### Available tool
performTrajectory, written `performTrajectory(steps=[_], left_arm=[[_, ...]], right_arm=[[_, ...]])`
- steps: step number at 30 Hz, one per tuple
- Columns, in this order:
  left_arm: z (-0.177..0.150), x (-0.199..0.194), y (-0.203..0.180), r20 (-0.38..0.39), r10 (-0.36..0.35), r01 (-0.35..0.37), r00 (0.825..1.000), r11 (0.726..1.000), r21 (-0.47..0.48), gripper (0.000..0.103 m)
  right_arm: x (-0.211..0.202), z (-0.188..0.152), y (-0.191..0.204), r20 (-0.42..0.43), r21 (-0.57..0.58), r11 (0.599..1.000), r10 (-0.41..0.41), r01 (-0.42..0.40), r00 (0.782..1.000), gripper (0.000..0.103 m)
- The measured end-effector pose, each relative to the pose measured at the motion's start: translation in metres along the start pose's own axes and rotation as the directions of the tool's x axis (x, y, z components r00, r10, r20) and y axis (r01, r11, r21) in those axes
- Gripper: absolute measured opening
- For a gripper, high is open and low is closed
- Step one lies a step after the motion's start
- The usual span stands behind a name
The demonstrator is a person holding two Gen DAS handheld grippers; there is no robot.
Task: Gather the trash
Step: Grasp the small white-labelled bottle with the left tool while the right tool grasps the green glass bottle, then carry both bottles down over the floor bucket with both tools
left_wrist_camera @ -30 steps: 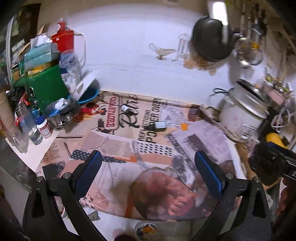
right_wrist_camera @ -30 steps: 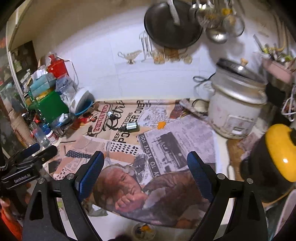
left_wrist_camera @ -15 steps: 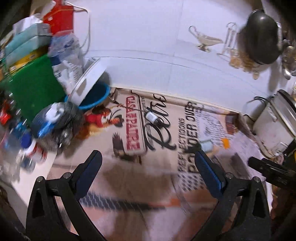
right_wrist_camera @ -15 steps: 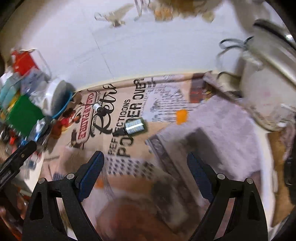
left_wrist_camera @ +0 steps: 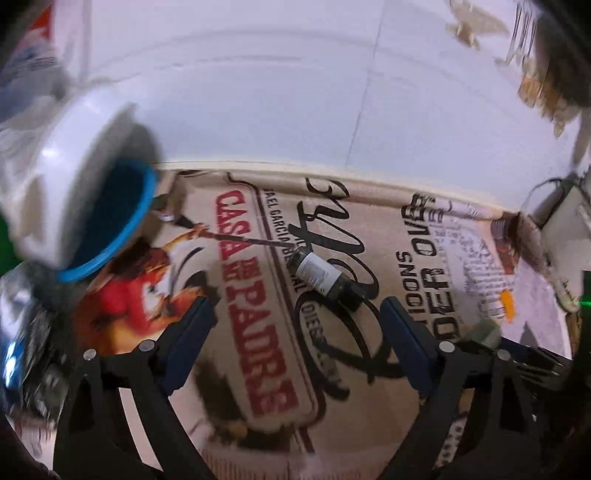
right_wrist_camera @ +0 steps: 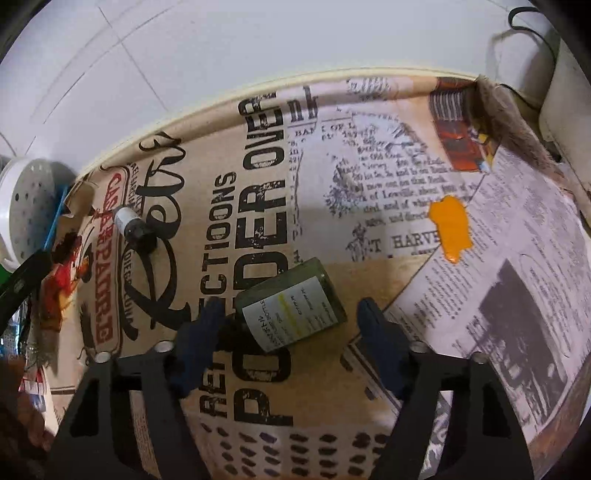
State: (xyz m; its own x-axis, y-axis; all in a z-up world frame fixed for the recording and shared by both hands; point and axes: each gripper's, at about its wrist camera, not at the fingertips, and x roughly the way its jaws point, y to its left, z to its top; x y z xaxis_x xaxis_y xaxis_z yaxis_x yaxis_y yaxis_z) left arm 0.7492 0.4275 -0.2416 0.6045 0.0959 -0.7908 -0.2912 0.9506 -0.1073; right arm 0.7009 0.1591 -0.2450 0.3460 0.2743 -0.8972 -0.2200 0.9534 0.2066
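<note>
The left claw [left_wrist_camera: 295,325] was spread wide and held nothing. A small dark bottle [left_wrist_camera: 325,277] with a white label lay on its side on the printed newspaper sheet [left_wrist_camera: 369,406] that covered the surface, just ahead of the gap between the two blue pads [left_wrist_camera: 192,332] and apart from both. To the left of it, near the wall, a blue bowl [left_wrist_camera: 122,232] leaned with a white perforated lid [left_wrist_camera: 70,166] against it; this part of the view was blurred.

The right claw [right_wrist_camera: 288,332] was also released and empty. A green flat bottle [right_wrist_camera: 295,306] with a white label lay on its side between its fingers, with its dark cap close to the left pad [right_wrist_camera: 199,336]; I cannot tell if they touched. The right pad was clearly apart from the bottle. An orange scrap [right_wrist_camera: 451,230] lay on the paper farther to the right, well apart from the claw. In this view the small dark bottle [right_wrist_camera: 135,227] was far to the left, near the white perforated lid [right_wrist_camera: 29,206]. A white appliance [right_wrist_camera: 569,103] with a black cord [right_wrist_camera: 532,26] stood at the far right edge.
</note>
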Motion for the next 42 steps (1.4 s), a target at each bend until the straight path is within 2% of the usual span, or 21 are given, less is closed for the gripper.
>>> performTrajectory(steps=[4, 10, 12, 14, 15, 17, 21, 25, 29, 33, 37, 42], left_arm=[[0.009, 0.036, -0.007, -0.045, -0.030, 0.031, 0.999, 0.999, 0.022, 0.092], [0.020, 0.078, -0.013, -0.066, -0.017, 0.018, 0.998, 0.999, 0.027, 0.092], [0.019, 0.088, -0.014, -0.087, -0.024, 0.025, 0.996, 1.000, 0.016, 0.089], [0.018, 0.096, -0.017, -0.114, -0.027, 0.028, 0.993, 1.000, 0.009, 0.075], [0.017, 0.097, -0.019, -0.112, -0.015, 0.017, 0.994, 1.000, 0.015, 0.073], [0.015, 0.093, -0.024, -0.101, -0.013, 0.016, 0.995, 1.000, 0.027, 0.054], [0.009, 0.084, -0.027, -0.122, -0.068, 0.069, 0.990, 0.998, 0.010, 0.037], [-0.006, 0.063, -0.033, -0.137, -0.101, 0.104, 0.985, 0.994, 0.014, 0.027], [-0.018, 0.029, -0.048, -0.117, -0.116, 0.121, 0.986, 0.992, 0.036, 0.027], [-0.033, -0.016, -0.074, -0.064, -0.114, 0.119, 0.991, 0.990, 0.073, 0.027], [-0.055, -0.066, -0.100, -0.007, -0.122, 0.122, 0.992, 0.990, 0.077, 0.027], [-0.087, -0.123, -0.142, 0.029, -0.104, 0.102, 0.994, 0.993, 0.062, 0.027]], right_arm=[[0.000, -0.001, -0.006, 0.020, 0.024, 1.000, 0.017, -0.017, 1.000, 0.061], [-0.009, -0.004, -0.019, 0.031, 0.053, 0.999, 0.011, -0.013, 0.999, 0.061], [-0.017, -0.004, -0.024, 0.043, 0.061, 0.998, 0.013, -0.015, 0.999, 0.061], [-0.023, -0.005, -0.026, 0.053, 0.062, 0.998, 0.012, -0.015, 0.999, 0.061], [-0.028, -0.006, -0.028, 0.060, 0.063, 0.998, 0.008, -0.012, 0.998, 0.061], [-0.035, -0.008, -0.029, 0.074, 0.059, 0.998, 0.002, -0.006, 0.997, 0.061], [-0.048, -0.017, -0.033, 0.101, 0.051, 0.999, 0.000, -0.006, 0.995, 0.061], [-0.060, -0.030, -0.042, 0.117, 0.048, 0.999, 0.008, -0.014, 0.993, 0.061], [-0.076, -0.047, -0.055, 0.134, 0.049, 0.998, 0.021, -0.028, 0.991, 0.061], [-0.100, -0.059, -0.071, 0.160, 0.031, 0.999, 0.031, -0.037, 0.987, 0.061], [-0.131, -0.076, -0.092, 0.196, 0.001, 0.998, 0.059, -0.060, 0.979, 0.061], [-0.176, -0.100, -0.118, 0.236, -0.054, 0.994, 0.101, -0.091, 0.967, 0.061]])
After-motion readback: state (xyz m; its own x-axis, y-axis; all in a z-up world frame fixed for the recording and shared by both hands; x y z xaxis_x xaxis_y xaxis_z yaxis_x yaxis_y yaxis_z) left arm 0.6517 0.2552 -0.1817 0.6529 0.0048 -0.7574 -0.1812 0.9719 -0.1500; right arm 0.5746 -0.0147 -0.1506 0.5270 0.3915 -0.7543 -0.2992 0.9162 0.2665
